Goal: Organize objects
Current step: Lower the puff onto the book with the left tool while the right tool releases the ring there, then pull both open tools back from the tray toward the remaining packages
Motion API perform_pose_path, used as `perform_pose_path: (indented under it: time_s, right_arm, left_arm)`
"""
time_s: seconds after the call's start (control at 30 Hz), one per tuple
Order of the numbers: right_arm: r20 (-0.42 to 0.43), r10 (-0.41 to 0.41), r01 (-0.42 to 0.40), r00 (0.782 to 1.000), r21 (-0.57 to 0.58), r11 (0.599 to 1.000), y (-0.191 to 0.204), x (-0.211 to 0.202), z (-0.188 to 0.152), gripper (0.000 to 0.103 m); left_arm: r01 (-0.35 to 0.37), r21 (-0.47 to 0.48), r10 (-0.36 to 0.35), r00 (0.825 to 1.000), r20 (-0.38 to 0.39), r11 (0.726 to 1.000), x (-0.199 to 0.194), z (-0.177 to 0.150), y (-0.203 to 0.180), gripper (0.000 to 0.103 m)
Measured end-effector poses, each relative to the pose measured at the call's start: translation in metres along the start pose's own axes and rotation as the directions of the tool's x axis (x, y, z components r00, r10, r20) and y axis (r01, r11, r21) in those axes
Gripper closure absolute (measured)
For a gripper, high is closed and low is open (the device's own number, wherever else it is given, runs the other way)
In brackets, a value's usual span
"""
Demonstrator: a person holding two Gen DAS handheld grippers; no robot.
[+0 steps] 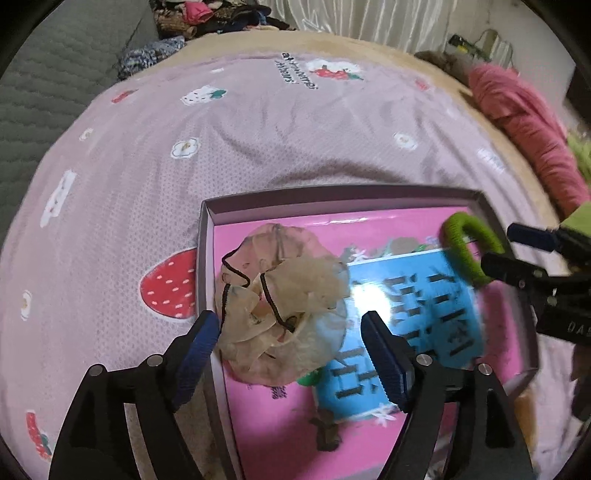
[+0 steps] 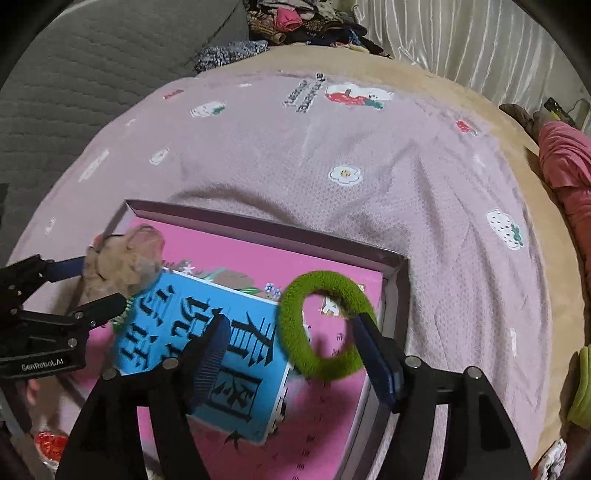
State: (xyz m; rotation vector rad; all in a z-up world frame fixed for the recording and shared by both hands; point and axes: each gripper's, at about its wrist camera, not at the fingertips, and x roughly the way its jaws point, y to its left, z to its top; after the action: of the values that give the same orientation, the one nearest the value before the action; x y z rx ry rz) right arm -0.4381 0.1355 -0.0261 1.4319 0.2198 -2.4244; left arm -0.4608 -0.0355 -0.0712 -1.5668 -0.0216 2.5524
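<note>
A shallow grey box (image 1: pixel 332 194) lies on the bed with a pink book (image 1: pixel 258 424) with a blue title panel inside it. A beige sheer scrunchie (image 1: pixel 280 295) with a black cord rests on the book at the box's left wall. My left gripper (image 1: pixel 290 321) stands open around it, jaws wide. A fuzzy green hair tie (image 2: pixel 290 325) stands blurred over the book's right part, leaning on one finger of my open right gripper (image 2: pixel 291 330). From the right wrist, the left gripper (image 2: pixel 103 282) and the beige scrunchie (image 2: pixel 125 258) show at left. The green hair tie (image 1: pixel 469 251) shows by the right gripper (image 1: pixel 496 245).
The box (image 2: pixel 258 229) sits on a pink strawberry-print sheet (image 1: pixel 258 147). A pink garment (image 1: pixel 524 122) lies at the bed's right edge. A clothes pile (image 2: pixel 295 22) lies at the back, a grey quilted surface (image 2: pixel 92 74) at left and pale curtains (image 2: pixel 461 44) behind.
</note>
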Motion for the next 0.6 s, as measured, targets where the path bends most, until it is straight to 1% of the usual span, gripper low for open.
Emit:
perform_pose_path:
  time_s: [0.1, 0.13, 0.2, 0.27, 0.43, 0.47, 0.53, 0.6]
  right_arm:
    - [0.02, 0.033, -0.034, 0.999, 0.014, 0.999, 0.001, -0.017, -0.004, 0.031]
    - [0.026, 0.035, -0.035, 0.999, 0.013, 0.999, 0.002, -0.023, -0.006, 0.031]
    - [0.042, 0.04, -0.04, 0.998, 0.001, 0.999, 0.004, -0.037, -0.009, 0.027]
    - [0.057, 0.037, -0.037, 0.998, -0.008, 0.999, 0.008, -0.051, -0.011, 0.022]
    - [0.111, 0.067, -0.067, 0.992, 0.0, 0.998, 0.018, -0.093, -0.02, 0.018]
    - [0.123, 0.069, -0.069, 0.99, -0.006, 0.998, 0.021, -0.102, -0.022, 0.016]
    - [0.14, 0.069, -0.066, 0.988, -0.025, 0.997, 0.029, -0.119, -0.027, 0.015]
    - [0.154, 0.067, -0.063, 0.986, -0.031, 0.998, 0.038, -0.135, -0.033, 0.014]
  left_arm:
    - [0.049, -0.043, -0.048, 0.999, 0.013, 0.998, -0.015, -0.003, 0.006, 0.021]
    - [0.057, -0.05, -0.056, 0.998, 0.029, 0.997, -0.023, -0.005, 0.008, 0.021]
    - [0.055, -0.06, -0.052, 0.998, 0.047, 0.997, -0.033, -0.01, 0.008, 0.019]
    - [0.07, -0.077, -0.066, 0.996, 0.053, 0.995, -0.042, -0.017, 0.009, 0.017]
    - [0.101, -0.109, -0.093, 0.992, 0.081, 0.989, -0.075, -0.037, 0.007, 0.017]
    - [0.104, -0.108, -0.095, 0.992, 0.086, 0.989, -0.082, -0.042, 0.006, 0.017]
    - [0.082, -0.106, -0.072, 0.992, 0.101, 0.991, -0.1, -0.052, 0.005, 0.016]
    - [0.081, -0.117, -0.067, 0.991, 0.117, 0.99, -0.114, -0.06, 0.008, 0.016]
